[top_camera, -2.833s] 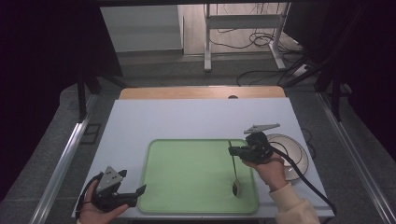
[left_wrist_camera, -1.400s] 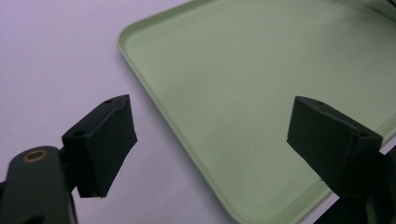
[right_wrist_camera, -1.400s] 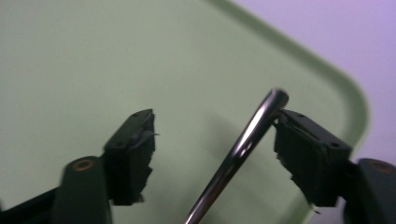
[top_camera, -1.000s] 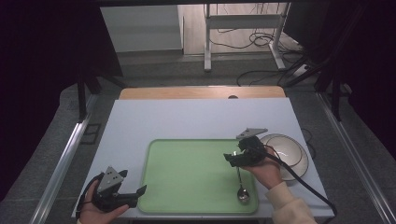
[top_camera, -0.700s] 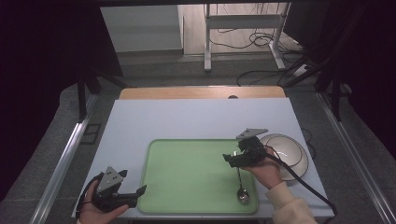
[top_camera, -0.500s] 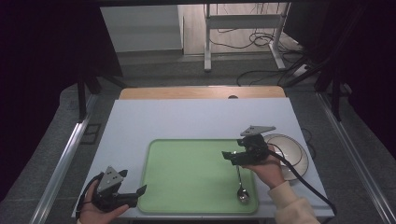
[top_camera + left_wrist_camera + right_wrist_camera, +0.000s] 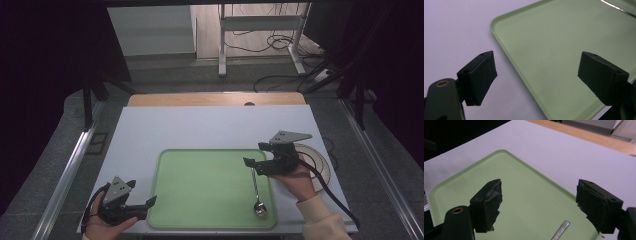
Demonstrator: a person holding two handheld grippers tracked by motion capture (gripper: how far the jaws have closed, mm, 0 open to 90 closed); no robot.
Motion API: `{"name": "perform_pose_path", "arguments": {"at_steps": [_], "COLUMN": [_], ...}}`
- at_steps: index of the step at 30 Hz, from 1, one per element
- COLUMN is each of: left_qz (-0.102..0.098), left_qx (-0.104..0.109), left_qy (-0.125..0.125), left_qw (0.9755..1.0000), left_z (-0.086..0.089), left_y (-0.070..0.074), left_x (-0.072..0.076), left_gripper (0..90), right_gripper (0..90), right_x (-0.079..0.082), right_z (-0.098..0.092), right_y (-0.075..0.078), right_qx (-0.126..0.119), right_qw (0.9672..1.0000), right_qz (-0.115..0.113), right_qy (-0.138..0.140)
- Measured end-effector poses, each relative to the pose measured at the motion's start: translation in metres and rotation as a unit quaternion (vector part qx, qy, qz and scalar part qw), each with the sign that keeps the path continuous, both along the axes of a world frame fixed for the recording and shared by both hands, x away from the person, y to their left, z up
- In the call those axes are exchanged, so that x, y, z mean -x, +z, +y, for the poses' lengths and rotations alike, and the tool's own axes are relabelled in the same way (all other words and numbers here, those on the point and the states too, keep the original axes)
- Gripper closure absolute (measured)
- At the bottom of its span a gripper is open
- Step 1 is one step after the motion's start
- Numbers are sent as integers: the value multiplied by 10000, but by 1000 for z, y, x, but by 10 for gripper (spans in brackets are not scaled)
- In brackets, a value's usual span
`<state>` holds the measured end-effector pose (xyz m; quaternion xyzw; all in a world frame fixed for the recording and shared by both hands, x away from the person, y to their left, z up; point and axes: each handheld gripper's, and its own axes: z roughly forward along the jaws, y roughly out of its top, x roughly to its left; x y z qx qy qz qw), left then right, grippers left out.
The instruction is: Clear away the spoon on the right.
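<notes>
Right gripper (image 7: 256, 161) is at the right centre of the high view, held over the right edge of the green tray (image 7: 200, 185). Its jaws stand spread wide with nothing between them. In the right gripper view the jaws frame the tray floor, and the tip of the spoon handle (image 7: 560, 231) shows low in the frame between them, clear of both.

The spoon (image 7: 257, 192) lies flat on the tray near its right rim. The bowl is toward the lower right corner and the handle runs up toward the gripper. The handle end sits just below the jaws, apart from them. Judged from the open jaws and the flat spoon, the item is resting on the tray unheld.

A round plate (image 7: 320, 165) sits on the white bench (image 7: 210, 127) just right of the tray, partly behind the right hand (image 7: 296, 179).

Left gripper (image 7: 145, 205) rests at the lower left of the high view, at the tray's lower left corner. Its jaws are also spread and empty. It appears parked clear of the work.
</notes>
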<state>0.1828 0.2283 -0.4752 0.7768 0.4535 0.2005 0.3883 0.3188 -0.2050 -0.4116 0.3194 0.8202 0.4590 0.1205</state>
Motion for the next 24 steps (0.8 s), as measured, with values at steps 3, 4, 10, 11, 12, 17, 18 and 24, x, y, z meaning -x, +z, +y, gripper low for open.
{"name": "perform_pose_path", "arguments": {"at_steps": [3, 4, 10, 11, 12, 17, 18, 24], "left_qz": [25, 47, -14, -11, -7, -19, 3, 0], "left_qx": [-15, -11, 44, 47, 50, 44, 35, 33], "left_qy": [-61, -79, -126, -124, -115, -104, -108, -91], "left_qw": [10000, 10000, 9999, 9999, 9999, 9999, 9999, 10000], "left_z": [0, 0, 1, 1, 1, 0, 0, 0], "left_y": [-2, -2, 0, 0, 0, 1, 0, 0], "left_x": [-1, -1, 0, 0, 0, 0, -1, -1], "left_gripper": [147, 147, 146, 147, 147, 146, 147, 146], "right_gripper": [208, 209, 209, 209, 213, 225, 225, 225], "right_x": [4, 6, 26, 29, 32, 49, 51, 54], "right_z": [-5, -8, -31, -35, -38, -76, -80, -101], "right_y": [6, 10, 19, 18, 17, 0, -2, -12], "right_qx": [36, 8, -135, -125, -129, -297, -333, -673], "right_qw": [9999, 9997, 9988, 9987, 9984, 9965, 9962, 9934], "right_qz": [-155, -219, -376, -400, -426, -289, -253, -61], "right_qy": [-32, -80, -267, -295, -338, -724, -762, -927]}}
